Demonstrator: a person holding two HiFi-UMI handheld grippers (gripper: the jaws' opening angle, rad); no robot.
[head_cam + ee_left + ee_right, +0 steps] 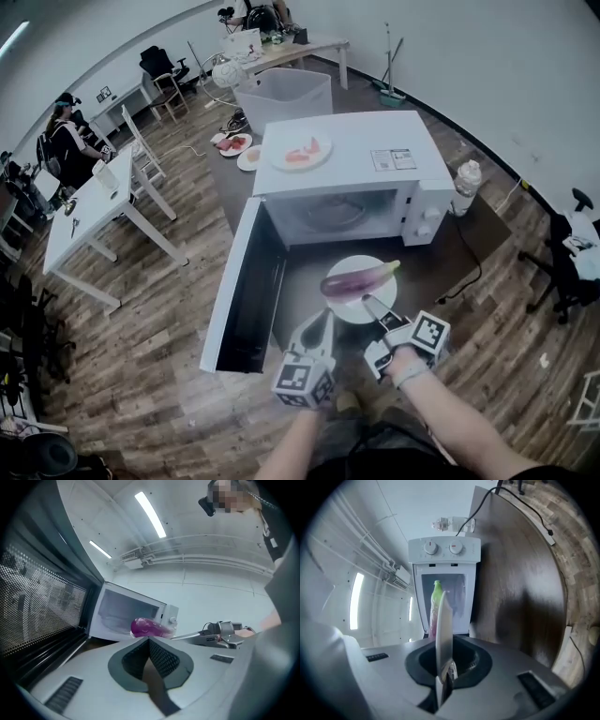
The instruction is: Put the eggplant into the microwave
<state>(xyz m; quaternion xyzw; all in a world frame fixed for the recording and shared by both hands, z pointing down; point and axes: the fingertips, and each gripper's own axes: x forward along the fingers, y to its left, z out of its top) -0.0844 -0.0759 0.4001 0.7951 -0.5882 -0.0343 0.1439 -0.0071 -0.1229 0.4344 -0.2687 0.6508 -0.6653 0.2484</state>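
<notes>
A purple eggplant (358, 277) with a green stem lies on a white plate (360, 302) held in the air in front of the open microwave (349, 171). My right gripper (375, 307) is shut on the plate's near rim; in the right gripper view the plate (443, 634) runs edge-on out of the jaws, with the eggplant (435, 603) beyond it. My left gripper (323, 323) hangs just left of the plate, shut, with nothing seen between its jaws. In the left gripper view the eggplant (149, 627) shows above the jaw tips (149, 641), before the microwave cavity (126, 613).
The microwave door (246, 281) swings out to the left. A plate of red food (302, 152) sits on the microwave's top. A bottle (466, 183) stands to its right and a white bin (286, 94) behind. White tables (94, 211) and a seated person are at far left.
</notes>
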